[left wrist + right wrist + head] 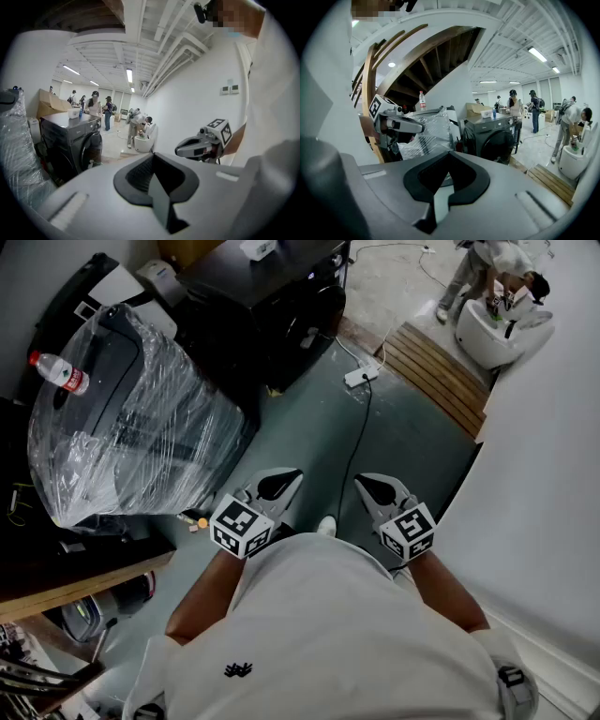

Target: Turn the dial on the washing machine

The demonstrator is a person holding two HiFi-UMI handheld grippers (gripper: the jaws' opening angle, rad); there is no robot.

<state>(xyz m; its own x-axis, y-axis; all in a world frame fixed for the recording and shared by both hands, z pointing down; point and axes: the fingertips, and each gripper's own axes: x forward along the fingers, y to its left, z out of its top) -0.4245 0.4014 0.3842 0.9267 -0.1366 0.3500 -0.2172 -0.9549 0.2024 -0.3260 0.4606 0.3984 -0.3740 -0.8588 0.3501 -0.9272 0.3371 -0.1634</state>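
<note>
Our dark grey front-loading washing machine point(281, 315) sits well apart from us across the floor, and the dial is too small to make out from here. Left gripper point(284, 481) and right gripper point(370, 486) both have their fingers closed on nothing. We'd guess a stiff, smooth, clicky knob, so pinch it across the rim.

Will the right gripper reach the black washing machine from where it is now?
Probably not yet. The right gripper hangs over the floor, and a long stretch of it separates it from the washing machine. Nothing stands in the way, so walking closer should do.
</note>
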